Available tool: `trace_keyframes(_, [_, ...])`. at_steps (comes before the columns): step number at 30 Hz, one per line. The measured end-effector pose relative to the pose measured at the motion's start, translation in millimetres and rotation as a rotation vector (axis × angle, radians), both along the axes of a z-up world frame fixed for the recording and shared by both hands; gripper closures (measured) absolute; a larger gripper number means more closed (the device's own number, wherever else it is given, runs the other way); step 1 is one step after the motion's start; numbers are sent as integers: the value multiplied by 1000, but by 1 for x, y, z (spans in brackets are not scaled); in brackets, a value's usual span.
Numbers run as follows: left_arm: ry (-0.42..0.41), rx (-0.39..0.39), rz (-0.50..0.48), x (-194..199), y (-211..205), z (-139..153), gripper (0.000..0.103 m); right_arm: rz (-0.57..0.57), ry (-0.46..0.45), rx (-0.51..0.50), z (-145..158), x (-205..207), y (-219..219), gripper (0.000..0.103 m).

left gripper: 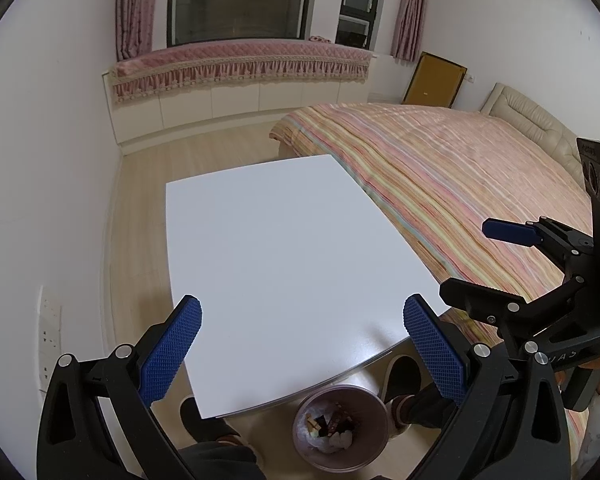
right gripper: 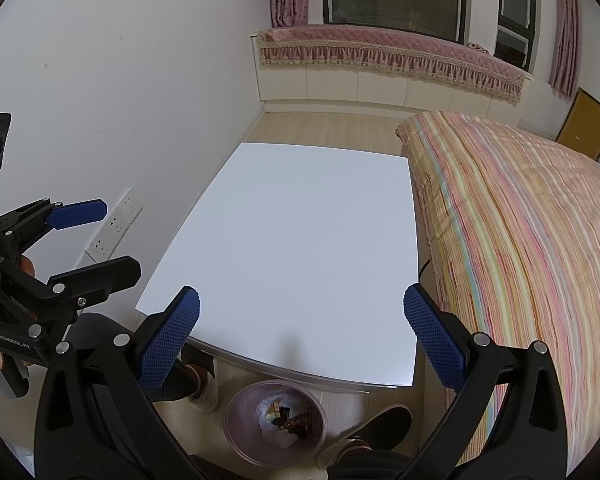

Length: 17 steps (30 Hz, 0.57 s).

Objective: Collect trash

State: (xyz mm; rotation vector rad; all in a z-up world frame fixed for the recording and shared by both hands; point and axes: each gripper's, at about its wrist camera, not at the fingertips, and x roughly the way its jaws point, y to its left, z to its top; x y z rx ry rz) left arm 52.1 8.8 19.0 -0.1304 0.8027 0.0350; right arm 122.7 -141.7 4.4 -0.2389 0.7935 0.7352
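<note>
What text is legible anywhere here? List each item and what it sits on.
"UAS": partial white lettering on the right gripper body, rest hidden.
White lettering on the left gripper body: too small and skewed to read.
Wrappers in the trash bin: too blurred to read.

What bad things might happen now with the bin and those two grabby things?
1. The round pinkish trash bin sits on the floor between the person's shoes, half under the white table's edge; a foot might tip it over.
2. The open left gripper and open right gripper hang close together, so they might knock each other.
</note>
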Motion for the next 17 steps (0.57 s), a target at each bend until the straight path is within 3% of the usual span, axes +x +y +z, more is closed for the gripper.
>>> trace_keyframes(17, [9,-11,15,2,1,-5,6,-11,2,-4,1,4,-2,3])
